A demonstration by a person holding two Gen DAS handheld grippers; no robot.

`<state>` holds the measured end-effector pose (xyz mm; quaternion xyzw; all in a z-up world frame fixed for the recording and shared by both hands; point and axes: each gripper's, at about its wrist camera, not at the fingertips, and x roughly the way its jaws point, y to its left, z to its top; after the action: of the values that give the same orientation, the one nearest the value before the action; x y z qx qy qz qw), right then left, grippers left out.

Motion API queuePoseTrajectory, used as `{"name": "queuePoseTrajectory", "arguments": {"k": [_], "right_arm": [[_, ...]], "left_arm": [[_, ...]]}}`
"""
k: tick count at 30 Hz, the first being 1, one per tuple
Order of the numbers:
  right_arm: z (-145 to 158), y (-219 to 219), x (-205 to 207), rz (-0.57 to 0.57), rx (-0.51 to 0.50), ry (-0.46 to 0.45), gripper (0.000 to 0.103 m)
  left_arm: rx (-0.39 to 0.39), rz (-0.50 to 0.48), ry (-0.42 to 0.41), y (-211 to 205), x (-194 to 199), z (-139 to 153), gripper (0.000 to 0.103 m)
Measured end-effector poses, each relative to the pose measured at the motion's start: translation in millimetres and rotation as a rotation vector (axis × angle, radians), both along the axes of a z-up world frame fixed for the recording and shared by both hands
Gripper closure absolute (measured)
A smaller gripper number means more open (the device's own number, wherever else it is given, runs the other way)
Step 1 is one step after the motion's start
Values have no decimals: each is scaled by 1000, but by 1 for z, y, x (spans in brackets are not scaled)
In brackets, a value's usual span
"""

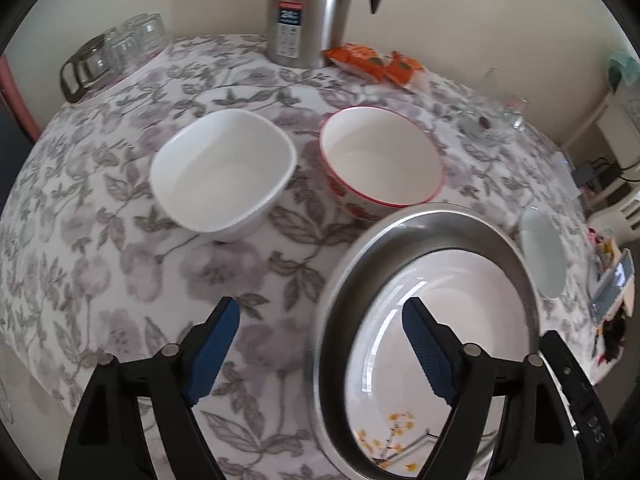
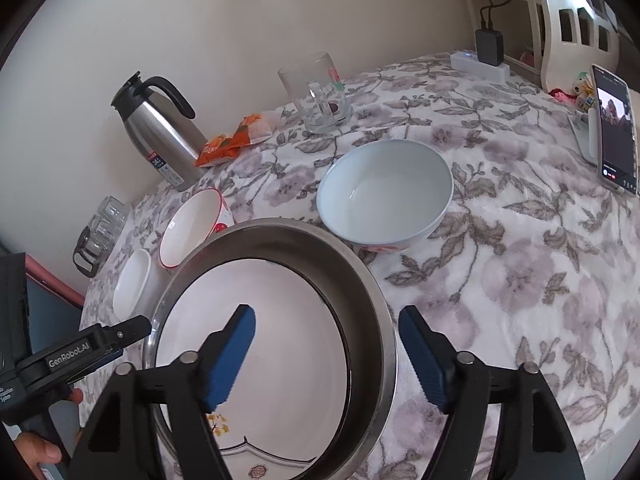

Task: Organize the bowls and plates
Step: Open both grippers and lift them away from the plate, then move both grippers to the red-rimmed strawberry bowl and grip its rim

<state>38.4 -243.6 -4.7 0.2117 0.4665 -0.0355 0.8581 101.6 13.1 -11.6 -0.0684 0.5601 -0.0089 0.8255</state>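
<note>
Both grippers are standing with jaws apart, gripping nothing. The left gripper (image 1: 320, 344) and right gripper (image 2: 326, 354) are straddling opposite walls of the round stainless-steel pan (image 2: 372, 300), which is holding the white plate with yellow flowers (image 2: 280, 344) on the floral-clothed desk (image 2: 520, 280). Recommended: seat each pad fully on the rim before lifting evenly. The pale blue bowl (image 2: 384, 188), red-rimmed bowl (image 1: 380, 156) and square white bowl (image 1: 224, 168) are waiting beyond.

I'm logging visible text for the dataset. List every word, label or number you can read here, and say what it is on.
"GenRobot.AI": white print on the left gripper body, seen from the right wrist.
"24": large digits on the blue label of the steel thermos; the smaller print is blurred.
Phone screen: text too small to read.
Orange snack packet: print illegible.
Plate emblem: unreadable.
</note>
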Motion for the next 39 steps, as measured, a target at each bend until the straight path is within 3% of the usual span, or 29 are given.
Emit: {"name": "queuePoseTrajectory", "arguments": {"k": [3, 5, 19, 36, 39], "right_arm": [[-1, 2, 0, 11, -7, -2, 10], [-1, 3, 1, 21, -13, -2, 0], [-2, 8, 2, 63, -9, -17, 0], [20, 28, 18, 103, -103, -154, 0], [24, 35, 27, 123, -121, -156, 0]], "left_arm": [[11, 19, -12, 4, -1, 0, 16], [18, 29, -21, 6, -1, 0, 5], [34, 91, -110, 20, -3, 11, 5], [-56, 152, -266, 40, 20, 41, 5], [-104, 160, -270, 47, 27, 43, 5]]}}
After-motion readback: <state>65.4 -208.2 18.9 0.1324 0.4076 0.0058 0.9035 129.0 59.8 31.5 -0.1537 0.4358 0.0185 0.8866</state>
